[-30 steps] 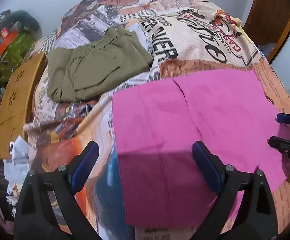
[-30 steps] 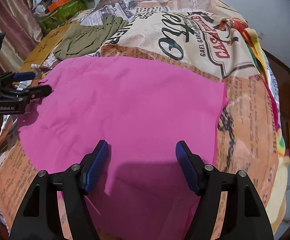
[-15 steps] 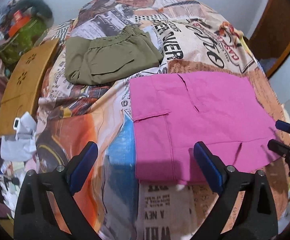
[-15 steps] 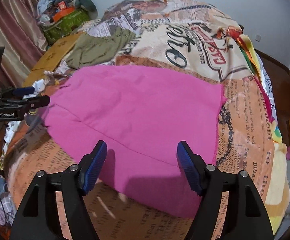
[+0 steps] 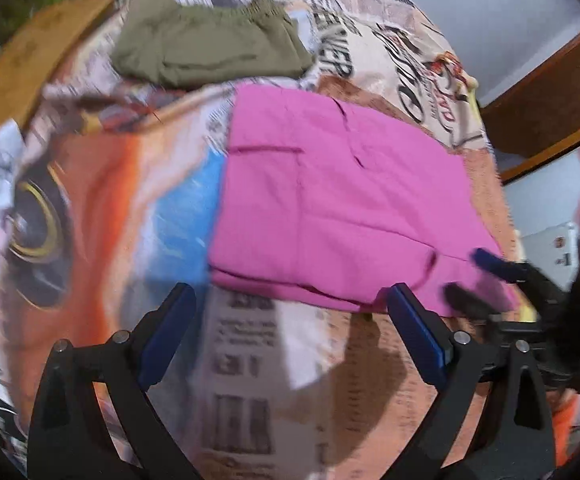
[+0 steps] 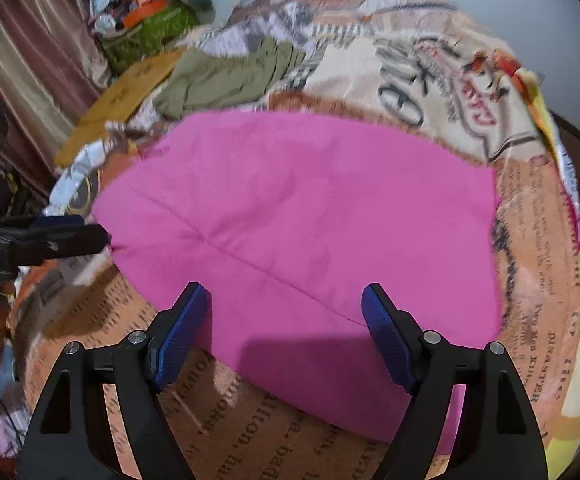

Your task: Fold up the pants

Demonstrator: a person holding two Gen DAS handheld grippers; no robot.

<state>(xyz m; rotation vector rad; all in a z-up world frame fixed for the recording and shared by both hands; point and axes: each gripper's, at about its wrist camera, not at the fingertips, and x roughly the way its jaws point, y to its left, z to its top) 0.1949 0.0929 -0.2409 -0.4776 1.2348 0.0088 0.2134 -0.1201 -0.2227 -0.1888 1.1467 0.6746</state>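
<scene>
Pink pants (image 5: 342, 208) on "DISASTER"-printed bedspread (image 6: 546, 320)

A bed with a newspaper-print bedspread (image 5: 250, 380) carries folded pink cloth pants (image 5: 342, 208) near, folded olive-green pants (image 5: 210, 52) far left.

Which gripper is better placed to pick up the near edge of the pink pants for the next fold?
Right, probably. The right gripper hangs over the folded pink cloth pants, jaws opening and empty. The left gripper is open over the printed bedspread, short of that edge.
</scene>
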